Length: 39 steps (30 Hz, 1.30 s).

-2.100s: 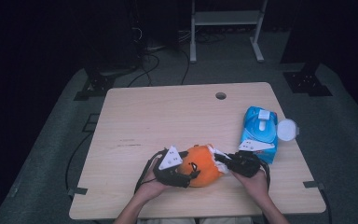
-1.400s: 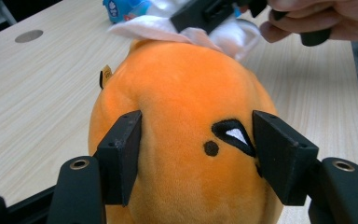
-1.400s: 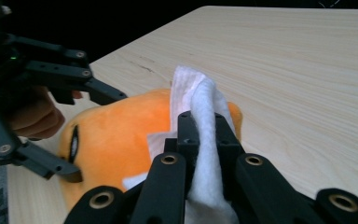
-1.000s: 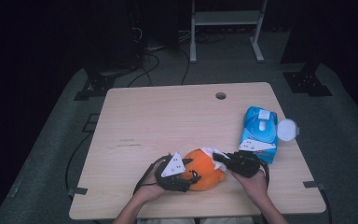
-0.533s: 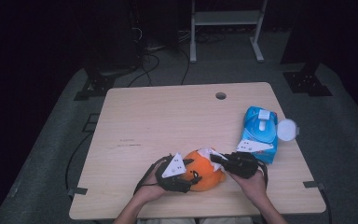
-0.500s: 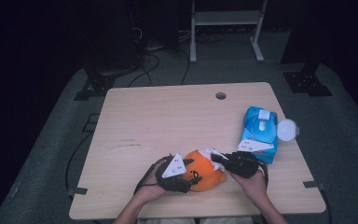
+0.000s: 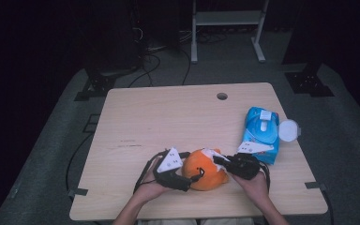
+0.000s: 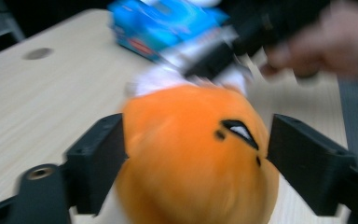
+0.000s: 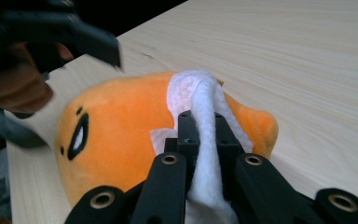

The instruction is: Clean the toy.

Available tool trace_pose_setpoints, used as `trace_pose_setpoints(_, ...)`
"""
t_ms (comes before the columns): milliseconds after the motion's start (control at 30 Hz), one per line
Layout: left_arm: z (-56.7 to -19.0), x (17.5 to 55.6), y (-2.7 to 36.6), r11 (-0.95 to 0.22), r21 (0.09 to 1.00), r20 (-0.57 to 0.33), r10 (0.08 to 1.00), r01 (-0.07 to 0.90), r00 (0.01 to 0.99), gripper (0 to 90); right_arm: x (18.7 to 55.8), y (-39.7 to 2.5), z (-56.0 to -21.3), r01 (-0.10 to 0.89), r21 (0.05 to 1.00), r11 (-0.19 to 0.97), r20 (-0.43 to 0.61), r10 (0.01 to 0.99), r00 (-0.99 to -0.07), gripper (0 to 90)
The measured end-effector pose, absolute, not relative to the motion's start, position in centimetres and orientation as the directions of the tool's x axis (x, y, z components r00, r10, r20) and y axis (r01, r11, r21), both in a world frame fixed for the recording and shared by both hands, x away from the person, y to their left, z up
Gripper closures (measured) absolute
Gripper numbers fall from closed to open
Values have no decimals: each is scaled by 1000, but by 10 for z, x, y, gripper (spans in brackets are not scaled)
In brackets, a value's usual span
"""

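A: So, what does the work sit on?

B: A pale wooden table with a fine straight grain and a small round hole near its far edge. Around it lies grey floor, and beyond that a dark room with cables and the legs of a white metal stand.

A: And nearest the person?

B: An orange plush toy lies near the front edge of the table, between the two hands. The left gripper has its jaws spread either side of the toy's round body, close against it; that view is blurred, so I cannot tell whether they press in. The right gripper is clamped on a white wipe, which drapes over the top of the toy.

A: What are they like?

B: The plush is soft and fuzzy, rounded, with a black stitched eye. The wipe is thin cloth with a dimpled weave, bunched into a fold where the jaws pinch it.

A: Farther off?

B: A blue pack of wipes lies to the right, just beyond the right gripper, glossy and flat, its round white lid flipped open at the table's right edge.
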State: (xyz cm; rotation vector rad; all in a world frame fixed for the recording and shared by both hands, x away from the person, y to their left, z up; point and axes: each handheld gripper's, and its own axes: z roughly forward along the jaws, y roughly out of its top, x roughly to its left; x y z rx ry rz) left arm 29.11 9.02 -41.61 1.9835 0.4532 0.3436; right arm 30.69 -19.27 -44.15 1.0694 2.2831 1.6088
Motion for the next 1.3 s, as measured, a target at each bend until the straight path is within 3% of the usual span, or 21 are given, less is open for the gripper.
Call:
trace_pose_setpoints(133,-433,297,87,-433,862,-49,445,262,894,175,307,-195,-439,470,869,156,285,618,-733,848)
trace_pose_setpoints(267,-432,292,84,-473,860,31,422,191,906,314,296,-180,-428,429,889,161,282,545,-790,848)
trace_pose_setpoints(333,-431,290,82,-482,862,63,404,154,913,327,291,-171,-422,404,898,173,275,496,-823,848)
trace_pose_setpoints(400,-431,289,83,-471,870,69,402,142,913,311,290,-167,-418,379,901,209,232,505,-831,847)
trace_pose_setpoints(533,-434,297,85,-405,874,-55,467,269,883,162,298,-180,-423,404,892,201,221,586,-779,846)
trace_pose_setpoints(600,-437,298,84,-398,871,-78,467,288,881,207,300,-185,-427,428,887,173,254,590,-767,847)
trace_pose_setpoints(700,-434,292,80,-439,877,19,441,197,897,323,292,-174,-421,414,893,178,259,550,-794,846)
trace_pose_setpoints(800,-432,284,73,-485,868,109,392,105,914,349,282,-154,-412,360,905,226,211,496,-842,846)
trace_pose_setpoints(867,-431,281,72,-492,867,128,381,83,916,348,282,-148,-409,336,907,254,168,513,-842,844)
trace_pose_setpoints(933,-431,284,75,-467,876,86,395,119,915,301,286,-153,-410,343,905,251,162,543,-824,843)
trace_pose_setpoints(1000,-432,291,77,-413,886,-13,432,211,902,190,288,-161,-412,355,902,247,156,579,-800,845)
trace_pose_setpoints(1100,-437,302,77,-357,861,-174,462,362,870,119,287,-166,-417,390,896,211,212,567,-796,845)
trace_pose_setpoints(1133,-439,303,77,-359,861,-176,456,361,873,140,285,-163,-417,390,896,212,219,555,-803,844)
trace_pose_setpoints(1233,-436,296,78,-411,875,-59,432,255,900,295,282,-155,-413,357,901,246,175,546,-819,844)
trace_pose_setpoints(1300,-433,291,76,-442,877,11,414,190,910,345,285,-158,-412,353,904,243,167,559,-812,845)
